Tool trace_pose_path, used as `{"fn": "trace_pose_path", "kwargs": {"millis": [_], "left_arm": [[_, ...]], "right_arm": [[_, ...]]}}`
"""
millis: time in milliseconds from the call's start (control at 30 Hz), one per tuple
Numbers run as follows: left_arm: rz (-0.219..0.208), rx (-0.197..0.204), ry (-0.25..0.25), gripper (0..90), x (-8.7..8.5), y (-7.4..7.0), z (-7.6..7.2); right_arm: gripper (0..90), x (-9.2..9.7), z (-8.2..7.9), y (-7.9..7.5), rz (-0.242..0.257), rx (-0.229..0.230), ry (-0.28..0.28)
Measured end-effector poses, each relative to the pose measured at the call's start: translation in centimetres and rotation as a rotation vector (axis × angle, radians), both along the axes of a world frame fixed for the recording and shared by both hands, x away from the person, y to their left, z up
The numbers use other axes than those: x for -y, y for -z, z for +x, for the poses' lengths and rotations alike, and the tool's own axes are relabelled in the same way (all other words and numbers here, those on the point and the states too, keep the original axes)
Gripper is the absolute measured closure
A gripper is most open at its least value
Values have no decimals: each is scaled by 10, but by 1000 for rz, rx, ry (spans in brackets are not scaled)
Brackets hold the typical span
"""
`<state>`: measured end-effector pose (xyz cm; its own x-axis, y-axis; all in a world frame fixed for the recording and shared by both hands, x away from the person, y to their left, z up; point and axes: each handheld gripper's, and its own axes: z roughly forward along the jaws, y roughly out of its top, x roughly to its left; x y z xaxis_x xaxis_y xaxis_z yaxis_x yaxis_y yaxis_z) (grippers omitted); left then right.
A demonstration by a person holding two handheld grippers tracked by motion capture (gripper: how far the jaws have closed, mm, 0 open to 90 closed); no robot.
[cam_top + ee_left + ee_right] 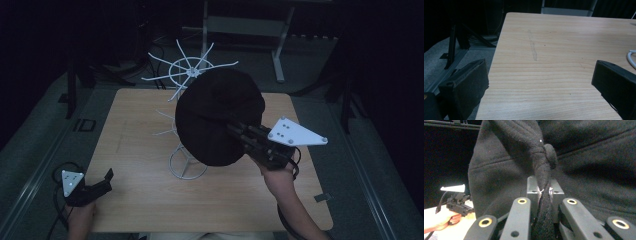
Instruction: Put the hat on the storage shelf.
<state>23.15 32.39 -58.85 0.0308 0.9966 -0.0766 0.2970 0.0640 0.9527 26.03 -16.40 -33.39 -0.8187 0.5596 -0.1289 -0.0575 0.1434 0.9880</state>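
Above the surface's centre, a black hat hangs against a white wire rack, a fold clenched in the right gripper's jaws. Near left, the left gripper rests, jaws released.

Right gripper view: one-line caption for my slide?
Right gripper pinches a fold of the black hat between closed jaws.
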Motion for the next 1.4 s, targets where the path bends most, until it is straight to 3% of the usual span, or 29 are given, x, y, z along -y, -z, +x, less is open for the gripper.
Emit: {"fn": "trace_pose_path", "kwargs": {"millis": [233, 367, 667, 800, 967, 1167, 1400], "left_arm": [[0, -1, 0, 14, 0, 0, 0], [0, 0, -1, 14, 0, 0, 0], [-2, -1, -2, 14, 0, 0, 0], [1, -1, -2, 15, 0, 0, 0], [0, 0, -1, 15, 0, 0, 0], [-1, -1, -1, 14, 0, 0, 0], [-1, -3, -2, 14, 0, 0, 0]], "right_arm": [[704, 3, -5, 3, -10, 19, 17], [583, 9, -8, 3, 0, 29, 30], [347, 30, -15, 3, 4, 59, 81], [259, 43, -18, 4, 33, 74, 103], [225, 61, -18, 9, 33, 85, 162], [182, 80, -8, 27, 13, 7, 204], [143, 96, 3, 51, 3, -26, 253]]}}
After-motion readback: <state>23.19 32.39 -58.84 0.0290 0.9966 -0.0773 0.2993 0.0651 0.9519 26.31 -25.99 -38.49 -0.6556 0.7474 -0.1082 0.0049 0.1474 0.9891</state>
